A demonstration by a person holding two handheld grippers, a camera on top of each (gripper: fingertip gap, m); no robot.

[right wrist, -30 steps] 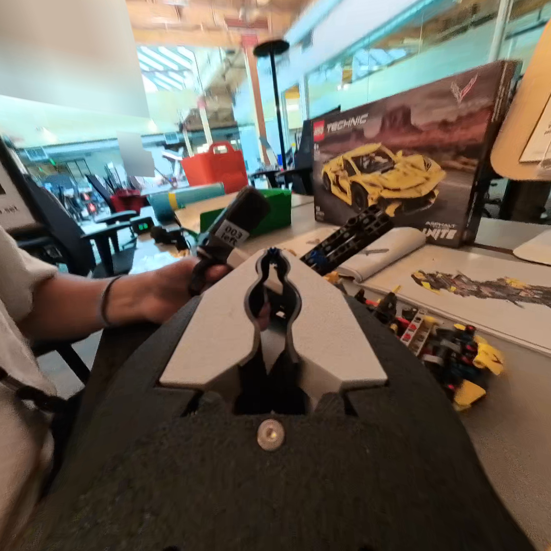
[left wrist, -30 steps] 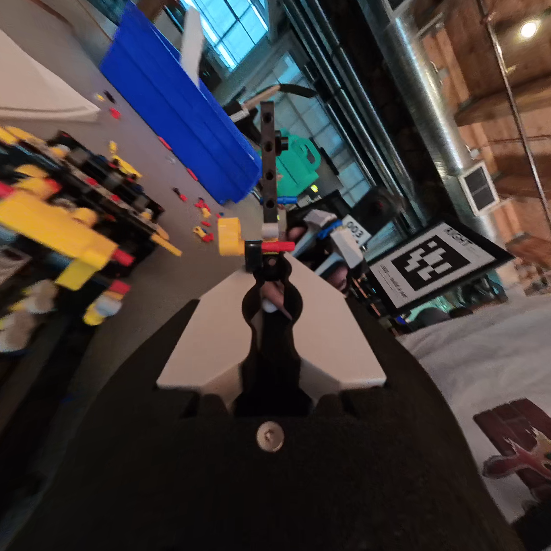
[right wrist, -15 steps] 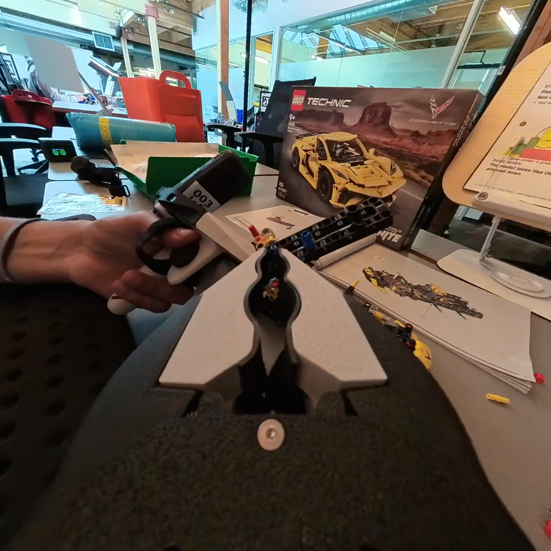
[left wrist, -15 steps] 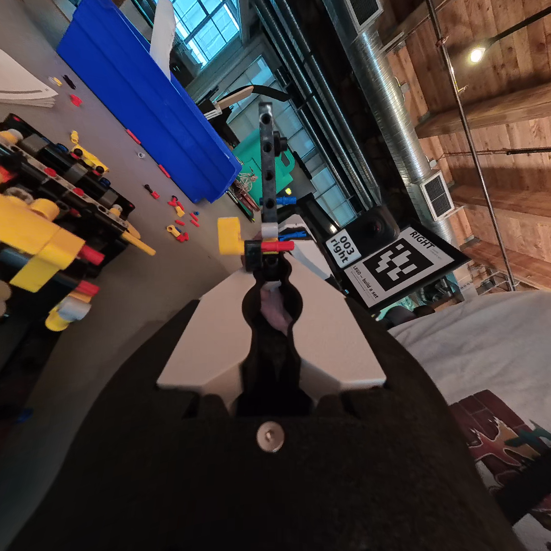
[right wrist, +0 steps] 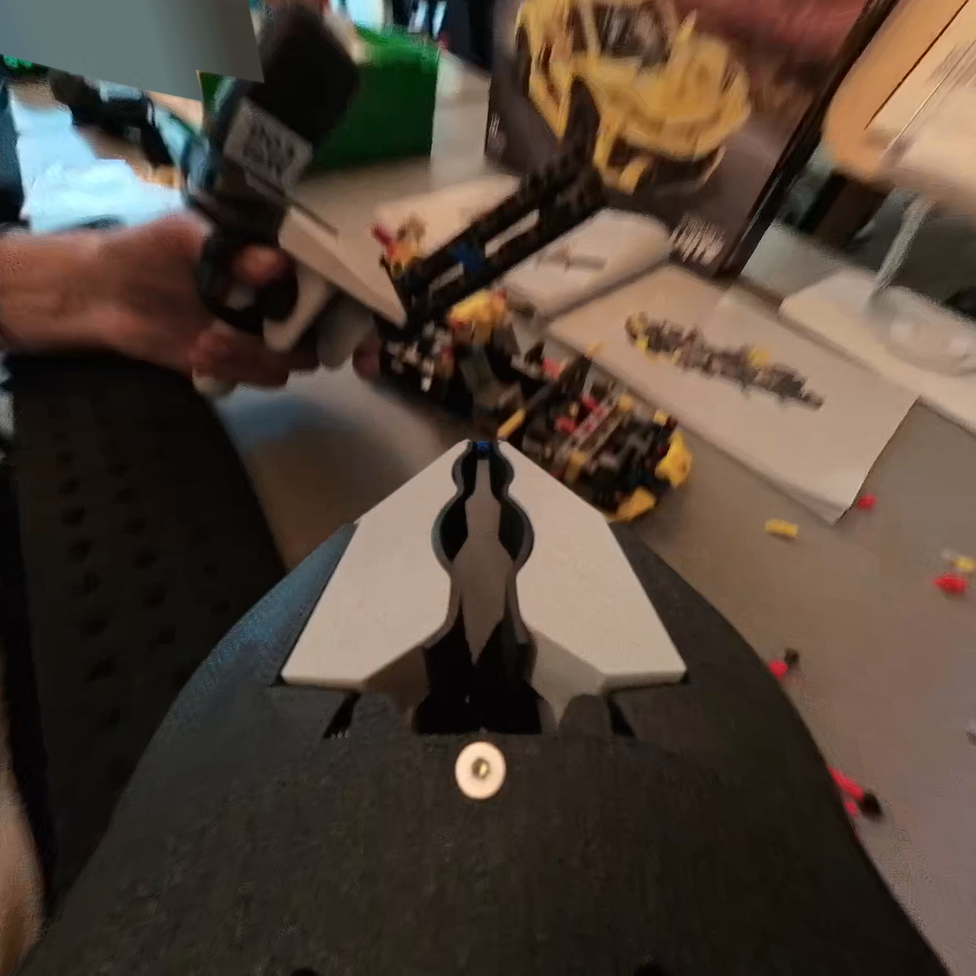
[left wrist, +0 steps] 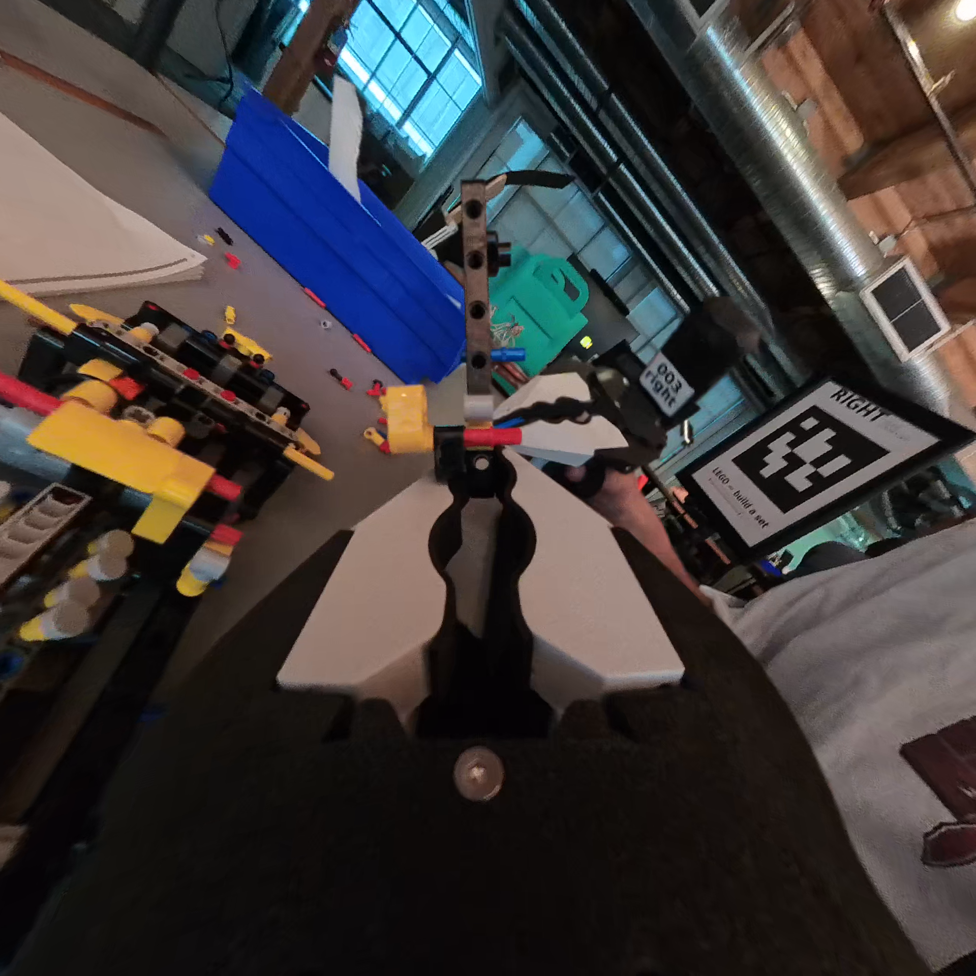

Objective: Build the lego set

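My left gripper [left wrist: 478, 467] is shut on a black holed beam assembly [left wrist: 475, 296] that stands upright from its tips. The assembly carries a yellow piece [left wrist: 404, 425], a red axle [left wrist: 491, 437] and blue pins. My right gripper [right wrist: 481, 450] is shut on a small blue pin [right wrist: 481, 447]. It also shows in the left wrist view [left wrist: 554, 422], just right of the assembly. The right wrist view is blurred and shows the left gripper [right wrist: 338, 274] in a hand, holding the beam assembly [right wrist: 507, 227] above the partly built yellow and black car [right wrist: 591, 428].
The car [left wrist: 158, 401] lies on the grey table at left, with a blue bin [left wrist: 327, 248] and loose small pieces [left wrist: 343, 377] behind it. The set's box [right wrist: 634, 116] and open instruction booklet [right wrist: 739, 359] stand at the back. Loose red and yellow pieces [right wrist: 781, 528] lie at right. My hands' fingertips stand some 7 cm from each other.
The right gripper has come in close beside the beam assembly and its view has swung down toward the table and car. The left gripper keeps its hold on the assembly.
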